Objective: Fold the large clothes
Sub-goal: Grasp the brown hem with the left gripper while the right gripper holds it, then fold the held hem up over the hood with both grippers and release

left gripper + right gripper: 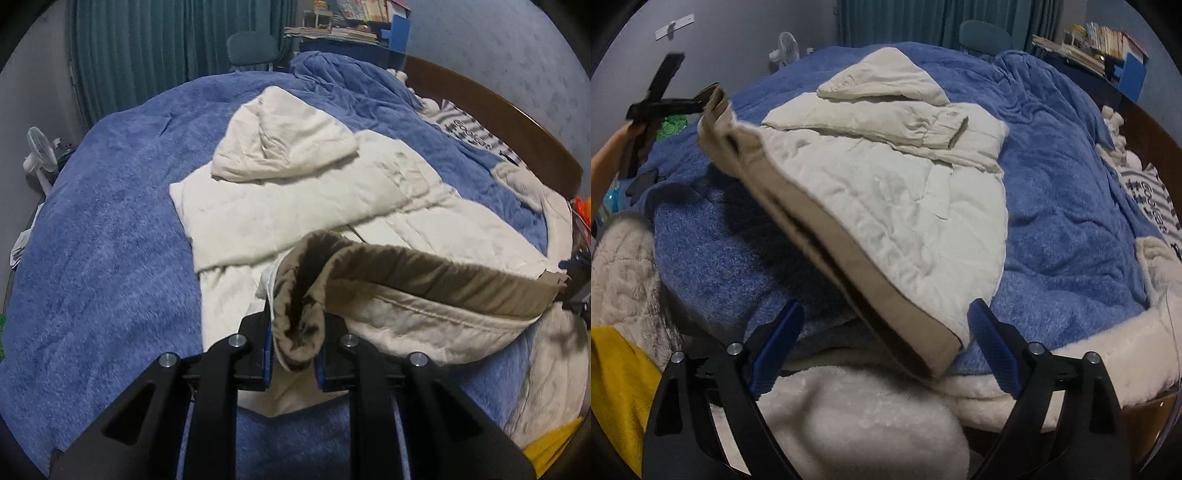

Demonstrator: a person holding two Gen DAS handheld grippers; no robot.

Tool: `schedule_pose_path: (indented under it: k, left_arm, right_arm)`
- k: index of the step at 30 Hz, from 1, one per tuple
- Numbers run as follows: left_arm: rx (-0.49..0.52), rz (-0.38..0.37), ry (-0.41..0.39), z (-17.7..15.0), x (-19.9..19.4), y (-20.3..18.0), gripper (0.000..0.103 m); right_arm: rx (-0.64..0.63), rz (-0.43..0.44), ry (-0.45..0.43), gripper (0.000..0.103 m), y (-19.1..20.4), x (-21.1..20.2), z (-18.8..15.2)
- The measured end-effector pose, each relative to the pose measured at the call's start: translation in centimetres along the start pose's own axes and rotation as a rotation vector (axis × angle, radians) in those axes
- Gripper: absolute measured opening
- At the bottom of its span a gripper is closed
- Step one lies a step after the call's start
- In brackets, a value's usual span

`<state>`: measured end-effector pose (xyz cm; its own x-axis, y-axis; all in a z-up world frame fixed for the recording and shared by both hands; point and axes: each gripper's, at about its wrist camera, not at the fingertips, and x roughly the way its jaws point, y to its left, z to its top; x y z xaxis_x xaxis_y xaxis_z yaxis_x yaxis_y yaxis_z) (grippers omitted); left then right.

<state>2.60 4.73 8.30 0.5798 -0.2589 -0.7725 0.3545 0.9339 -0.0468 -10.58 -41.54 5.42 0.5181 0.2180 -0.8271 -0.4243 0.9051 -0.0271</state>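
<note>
A cream padded jacket (295, 199) with a hood (288, 144) lies on the blue bedspread (103, 236). Its sleeves are folded across the body. My left gripper (295, 339) is shut on the tan hem (424, 269) at one corner and holds it up off the bed. It also shows in the right wrist view (698, 105), lifting that corner. My right gripper (882, 336) is open, with the other hem corner (938, 354) lying between its blue pads (993, 350), not gripped. The jacket (886, 199) sags between the two corners.
A white fluffy blanket (871, 417) and a yellow cloth (617, 387) lie at the near bed edge. A striped garment (476, 136) sits by the wooden headboard (517, 122). A fan (40, 151), a chair (251, 48) and green curtains (166, 40) stand beyond the bed.
</note>
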Motion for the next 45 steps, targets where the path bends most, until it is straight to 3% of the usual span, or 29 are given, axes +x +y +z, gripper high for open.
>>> schedule_pose_path:
  k: [7, 10, 13, 14, 15, 17, 24, 29, 35, 40, 45]
  left_arm:
    - [-0.017, 0.014, 0.002, 1.3, 0.7, 1.0, 0.014]
    - [-0.020, 0.016, 0.005, 1.3, 1.1, 1.1, 0.014]
    - [-0.012, 0.014, 0.007, 1.1, 1.2, 1.1, 0.014]
    - [-0.011, 0.010, 0.007, 1.0, 1.2, 1.1, 0.014]
    - [-0.007, 0.017, 0.005, 0.9, 1.1, 1.1, 0.014]
    - [0.004, 0.031, -0.004, 0.6, 0.7, 1.0, 0.014]
    - [0.043, 0.065, -0.054, 1.9, -1.5, 1.5, 0.014]
    - [0.022, 0.085, -0.080, 5.4, -1.4, 3.5, 0.014]
    - [-0.008, 0.103, -0.078, 9.7, 1.4, 6.4, 0.014]
    - [-0.036, 0.114, -0.082, 12.6, 4.4, 8.8, 0.014]
    - [-0.068, 0.132, -0.032, 15.4, 9.4, 11.7, 0.014]
  right_arm:
    - [-0.083, -0.113, -0.036, 0.090, -0.5, 1.5, 1.1]
    - [-0.105, -0.180, -0.069, 0.084, -1.4, 2.6, 1.8]
    - [-0.100, -0.178, -0.108, 0.055, -2.5, 3.0, 2.6]
    - [-0.105, -0.159, -0.137, 0.039, -2.6, 2.6, 2.9]
    - [-0.109, -0.147, -0.155, 0.031, -2.6, 2.4, 3.3]
    - [-0.102, -0.136, -0.194, 0.026, -2.9, 1.6, 3.9]
    - [0.121, -0.049, -0.297, 0.019, -6.2, 0.2, 7.9]
    - [0.195, -0.066, -0.310, 0.019, -7.9, 1.5, 12.9]
    - [0.257, -0.087, -0.269, 0.019, -11.2, 5.6, 20.8]
    - [0.299, -0.108, -0.247, 0.019, -13.4, 10.0, 25.9]
    - [0.370, -0.109, -0.194, 0.020, -15.6, 15.8, 29.8]
